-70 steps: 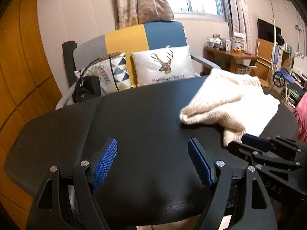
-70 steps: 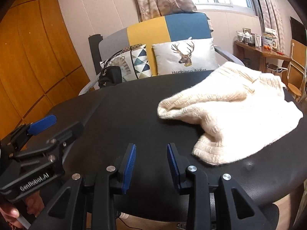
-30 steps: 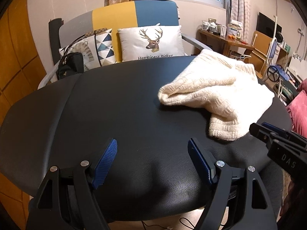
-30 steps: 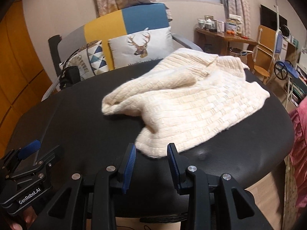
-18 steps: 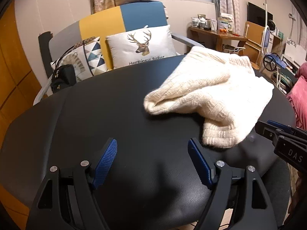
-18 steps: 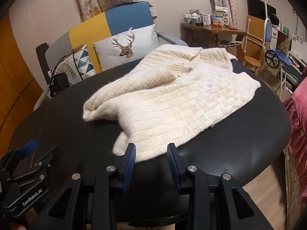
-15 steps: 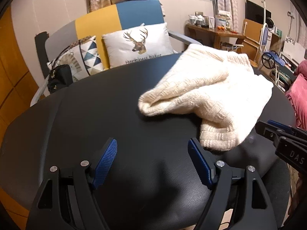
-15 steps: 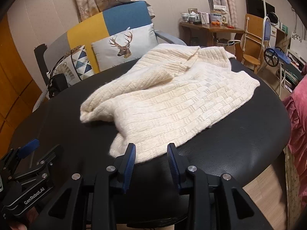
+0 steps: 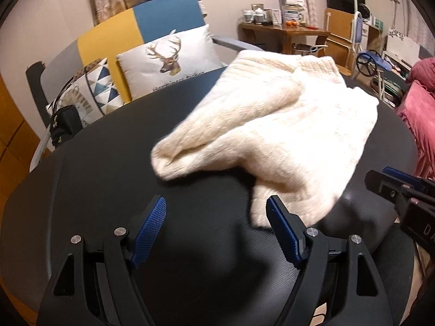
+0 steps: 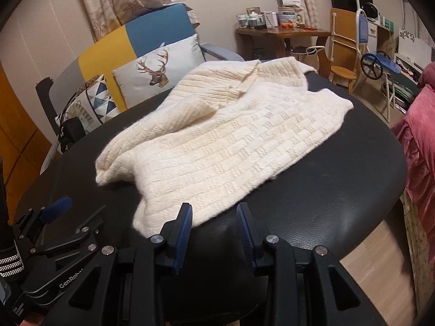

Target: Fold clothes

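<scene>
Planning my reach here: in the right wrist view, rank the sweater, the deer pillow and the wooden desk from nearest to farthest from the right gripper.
1. Sweater, on the black table, hem just ahead of the right gripper.
2. Deer pillow, on the chair behind the table, left.
3. Wooden desk, by the far wall, right.

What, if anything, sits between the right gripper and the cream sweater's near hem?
Nothing visible. The right gripper, jaws apart and empty, is just short of the cream knitted sweater; only bare black padded table lies between, and the hem is close to its left pad.

A cream knit sweater (image 10: 223, 146) lies rumpled and partly folded on the black table (image 10: 339, 190).
</scene>
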The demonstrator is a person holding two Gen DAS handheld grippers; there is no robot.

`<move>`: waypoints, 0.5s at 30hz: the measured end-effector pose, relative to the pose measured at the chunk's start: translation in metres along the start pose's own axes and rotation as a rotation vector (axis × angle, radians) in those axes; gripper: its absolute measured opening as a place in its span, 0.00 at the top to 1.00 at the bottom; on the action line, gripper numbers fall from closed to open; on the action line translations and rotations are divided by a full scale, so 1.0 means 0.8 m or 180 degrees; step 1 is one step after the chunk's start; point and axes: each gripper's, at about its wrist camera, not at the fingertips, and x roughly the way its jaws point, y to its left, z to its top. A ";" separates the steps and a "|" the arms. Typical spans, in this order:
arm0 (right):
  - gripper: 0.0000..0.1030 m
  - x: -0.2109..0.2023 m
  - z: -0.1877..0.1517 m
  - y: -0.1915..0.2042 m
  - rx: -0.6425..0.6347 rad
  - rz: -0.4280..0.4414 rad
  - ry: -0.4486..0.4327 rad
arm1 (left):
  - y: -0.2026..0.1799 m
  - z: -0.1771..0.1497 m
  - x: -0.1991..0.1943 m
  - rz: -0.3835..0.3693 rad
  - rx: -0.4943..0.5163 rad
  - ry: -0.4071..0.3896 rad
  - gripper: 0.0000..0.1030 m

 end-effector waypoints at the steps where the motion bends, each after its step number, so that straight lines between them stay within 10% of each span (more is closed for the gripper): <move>1: 0.67 -0.001 0.000 -0.003 0.0021 -0.0005 -0.0006 | -0.001 0.005 -0.006 -0.0008 0.0014 0.0000 0.23; 15: 0.67 0.001 0.017 -0.051 0.0267 -0.0144 -0.0083 | -0.043 0.058 0.016 -0.0114 0.0214 -0.0067 0.23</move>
